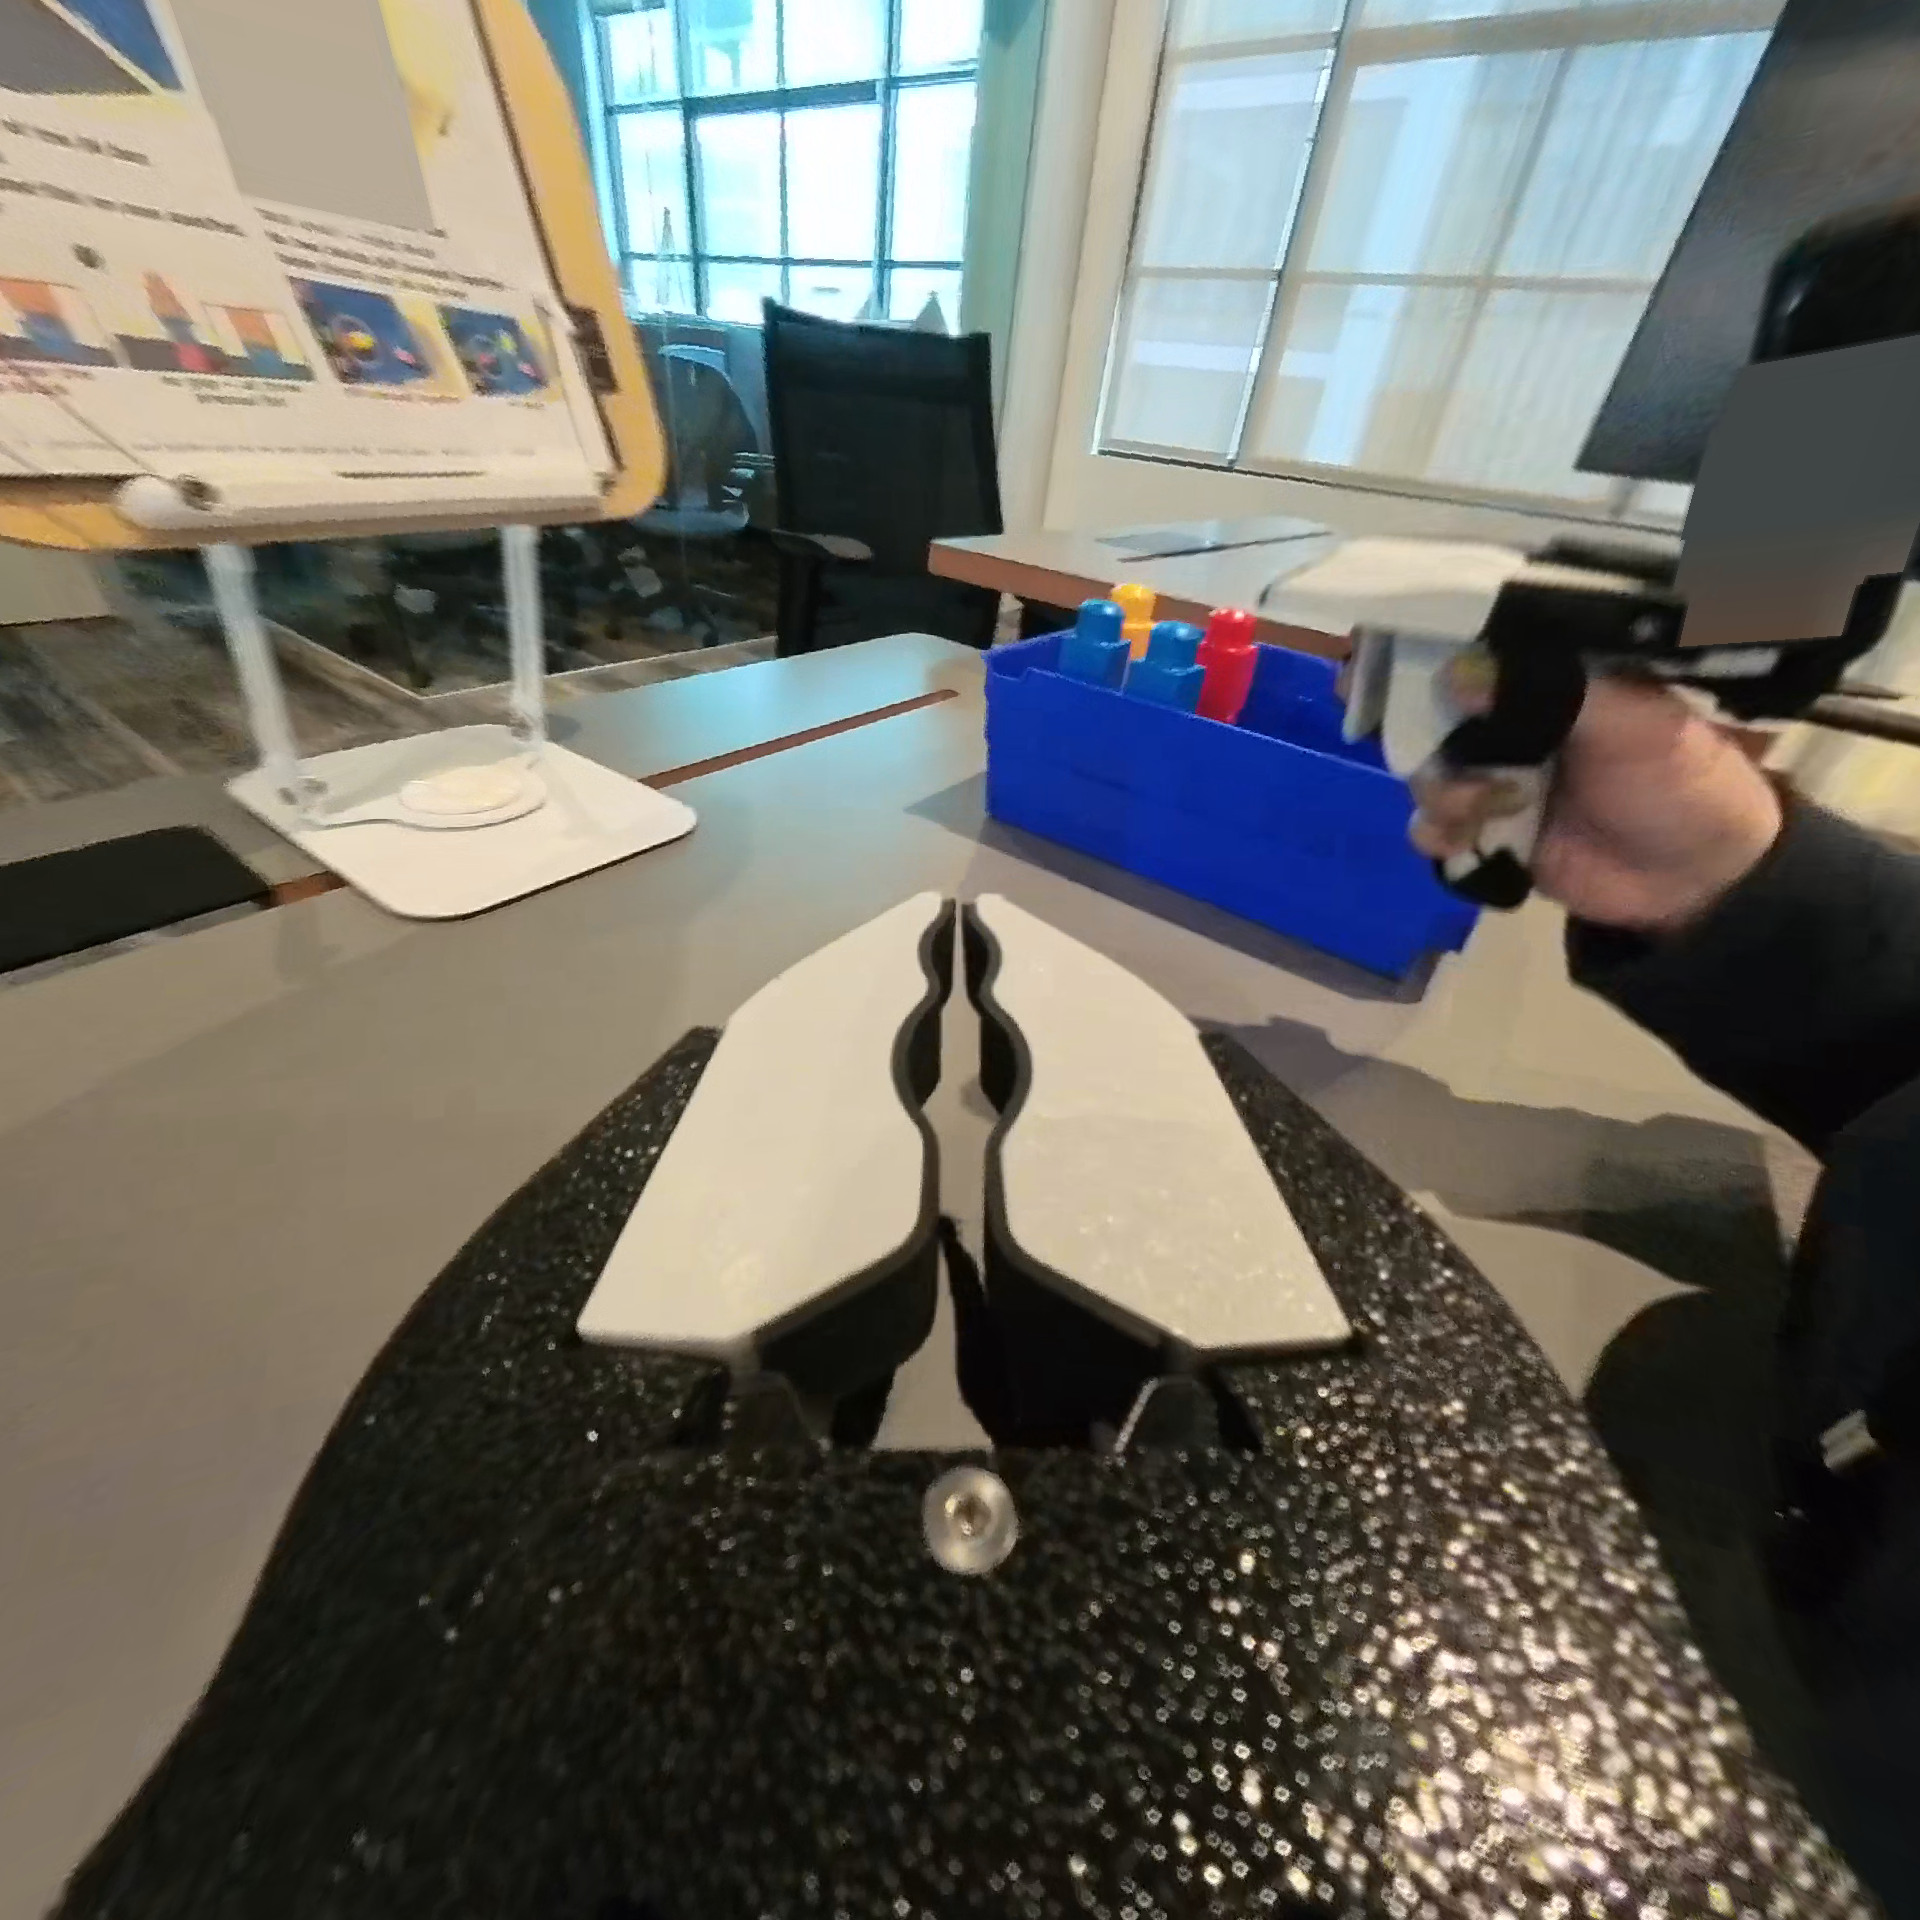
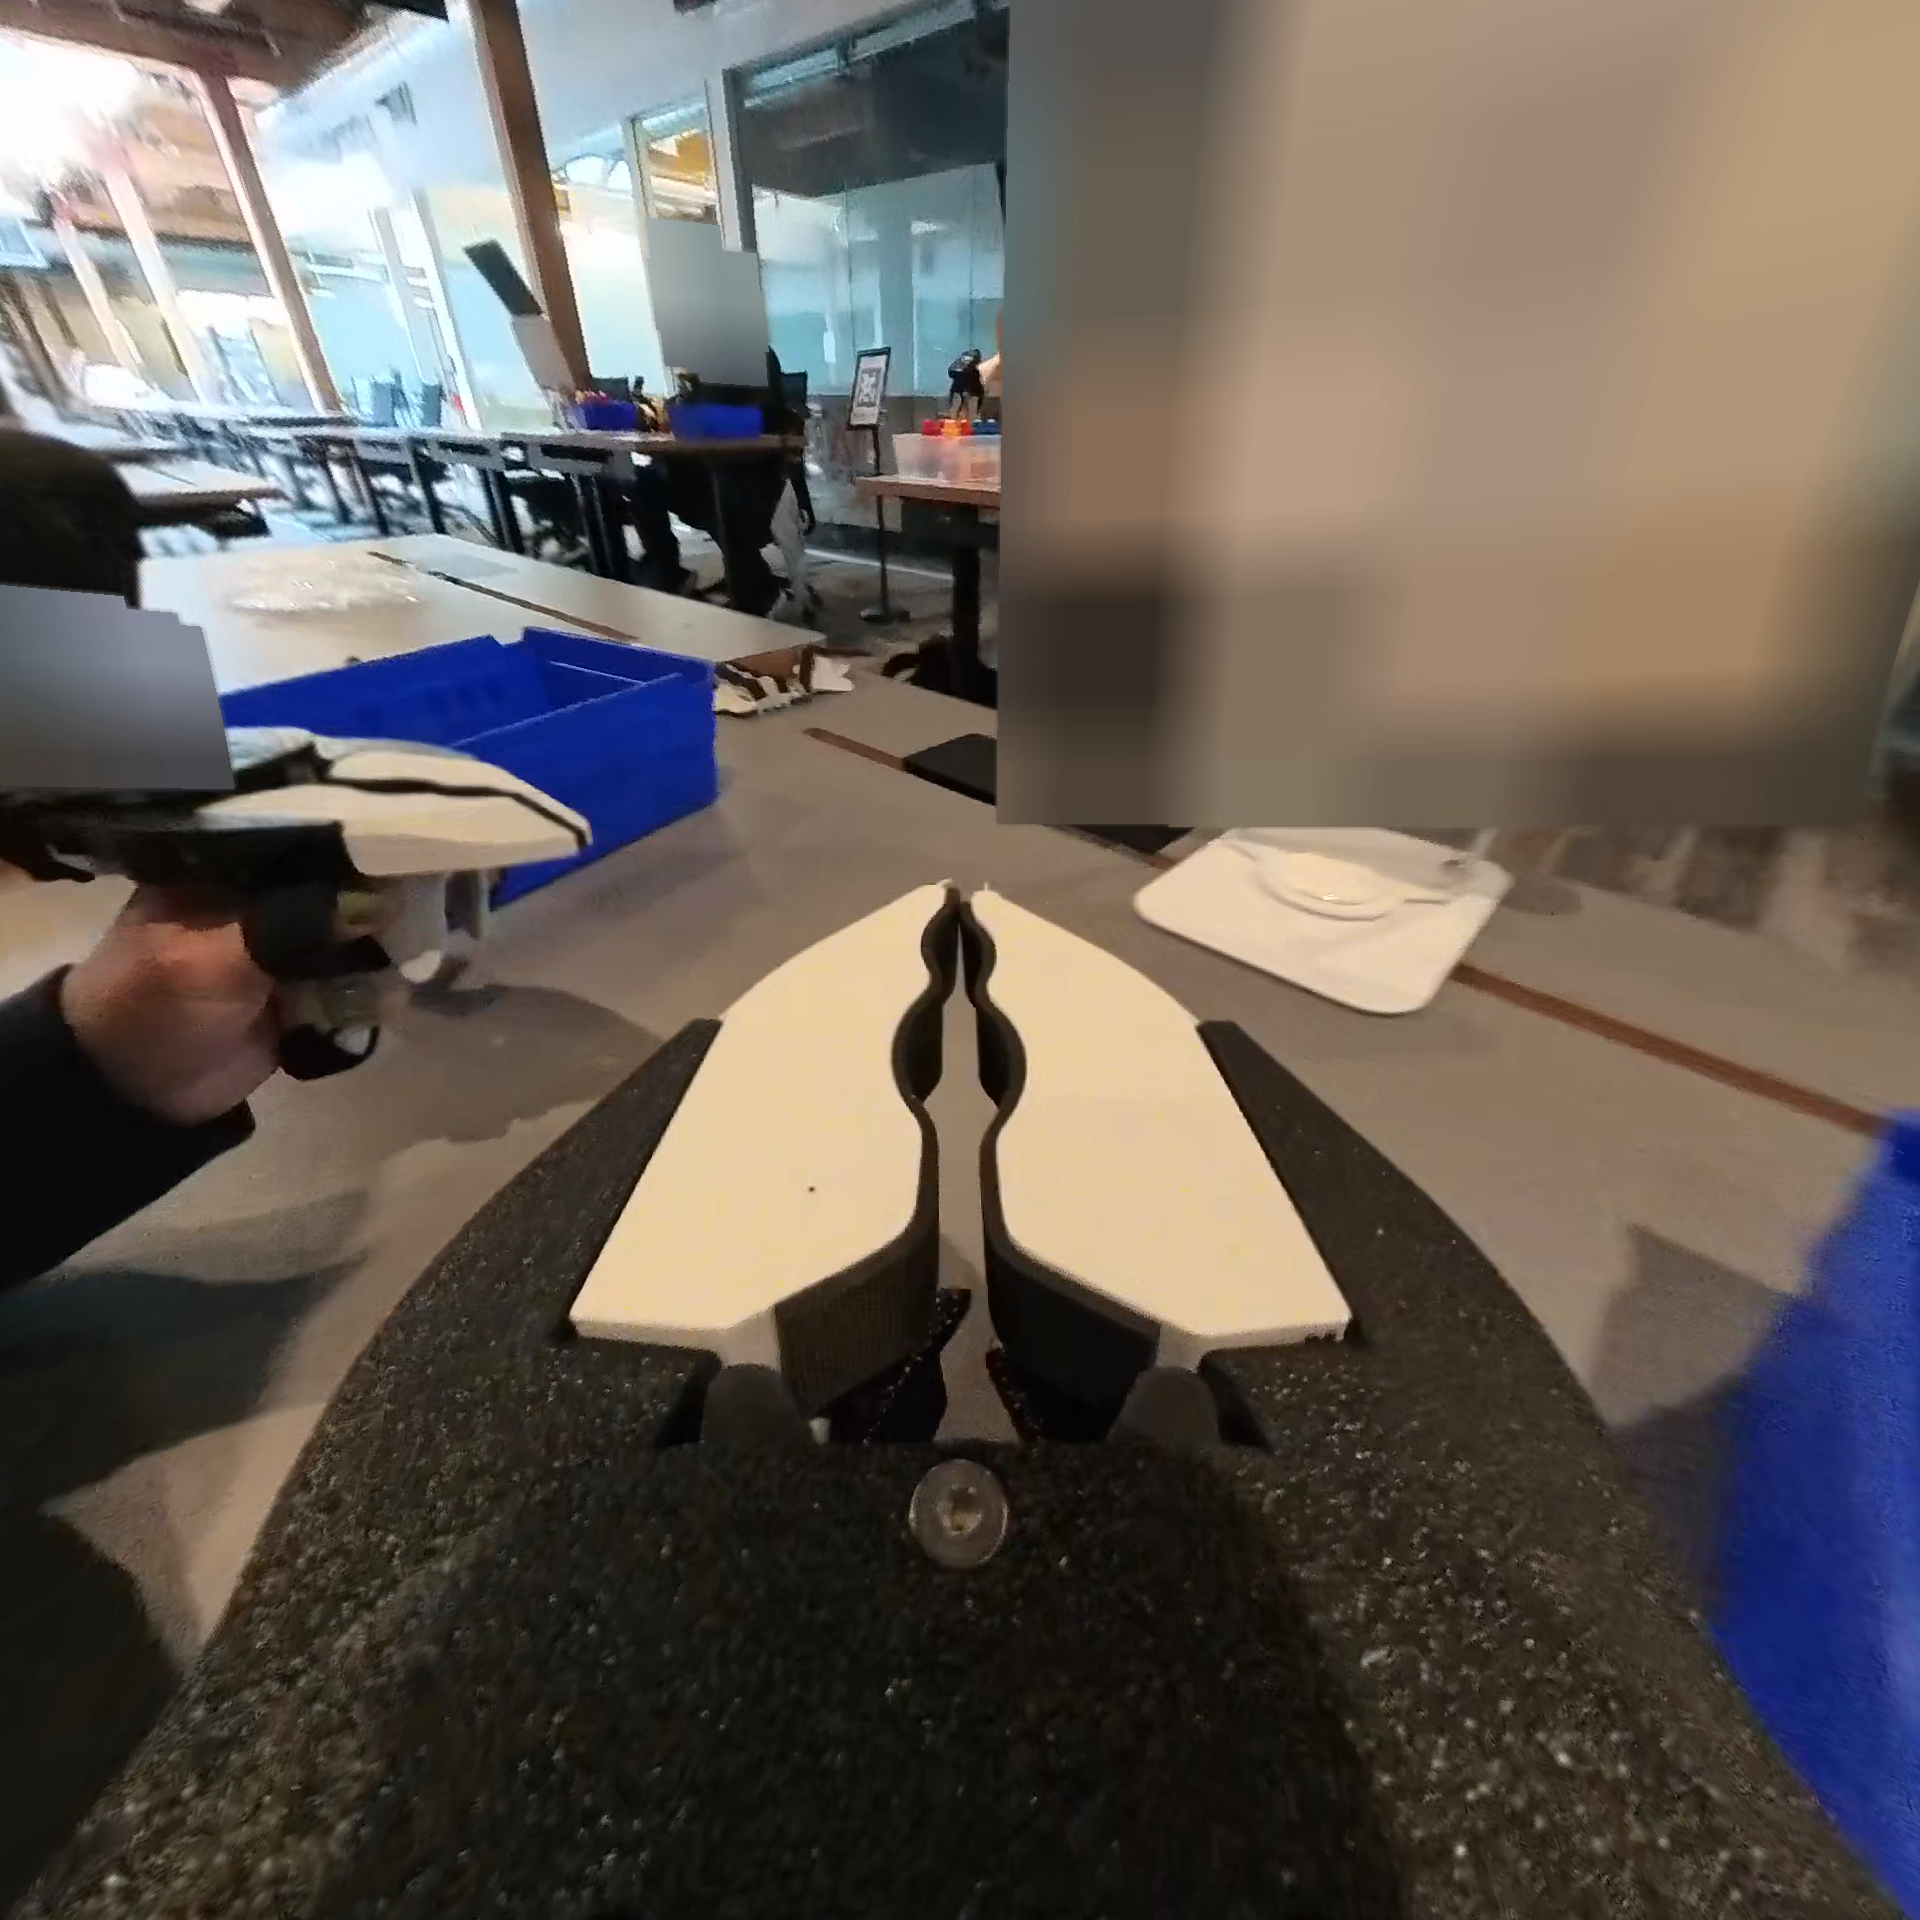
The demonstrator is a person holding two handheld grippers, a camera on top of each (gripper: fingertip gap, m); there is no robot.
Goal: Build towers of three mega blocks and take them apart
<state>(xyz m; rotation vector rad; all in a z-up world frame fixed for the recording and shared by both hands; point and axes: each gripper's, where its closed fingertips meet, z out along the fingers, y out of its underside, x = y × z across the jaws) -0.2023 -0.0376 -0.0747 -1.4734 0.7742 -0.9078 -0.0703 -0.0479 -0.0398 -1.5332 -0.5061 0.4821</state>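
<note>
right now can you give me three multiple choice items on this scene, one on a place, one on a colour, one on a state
1. Where do the blocks stand?
A. in the blue bin
B. on the white stand base
C. on the bare table

2. Which colour is missing among them?
A. red
B. green
C. yellow

3. How is the left gripper?
A. shut on a block
B. wide open
C. shut, holding nothing

Answers:
1 A, they poke above the bin's rim.
2 B, only blue, yellow and red show.
3 C, its fingertips nearly meet over bare table.

Bright gridded windows (image 1: pixel 1382 239), black chair (image 1: pixel 883 457), grey desks (image 2: pixel 436 592).
</note>
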